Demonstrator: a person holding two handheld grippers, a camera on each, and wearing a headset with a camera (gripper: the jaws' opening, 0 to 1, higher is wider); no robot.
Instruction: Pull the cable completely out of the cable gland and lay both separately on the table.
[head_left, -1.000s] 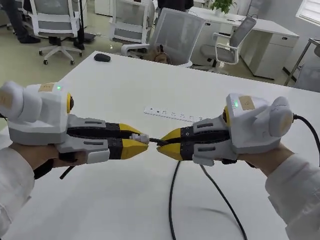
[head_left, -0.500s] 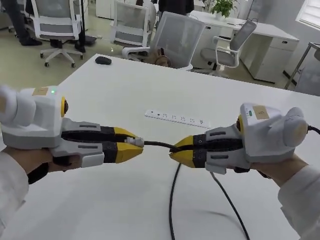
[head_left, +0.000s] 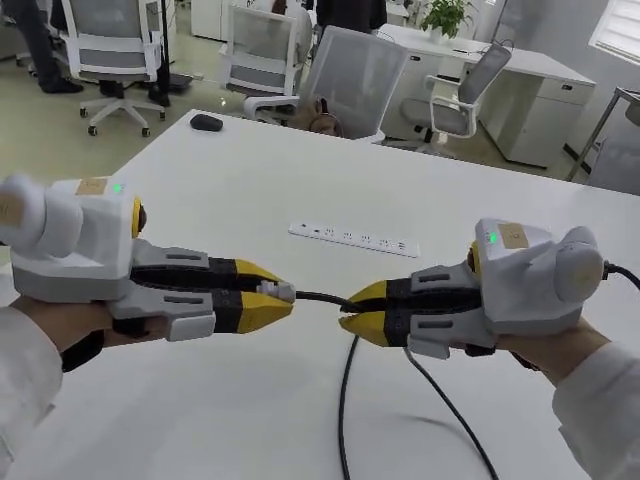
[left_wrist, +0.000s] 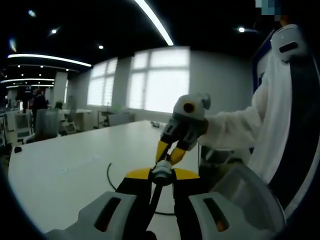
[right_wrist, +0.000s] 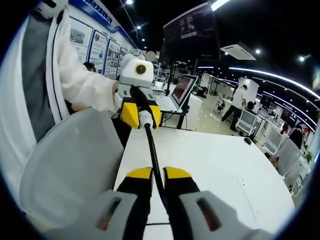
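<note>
Left gripper (head_left: 277, 297): jaws clamped on gland (head_left: 284, 291), above table (head_left: 250, 180). Right gripper (head_left: 348, 309): jaws closed on cable (head_left: 318, 297); cable end inside gland, remainder trails to table.

We see a white table (head_left: 230, 190) with a white power strip (head_left: 353, 237) lying flat near its middle. At 10 o'clock from the strip, by the far corner, sits a dark mouse (head_left: 205, 121). At 6 o'clock, a black cable (head_left: 341, 420) runs along the top toward us.
</note>
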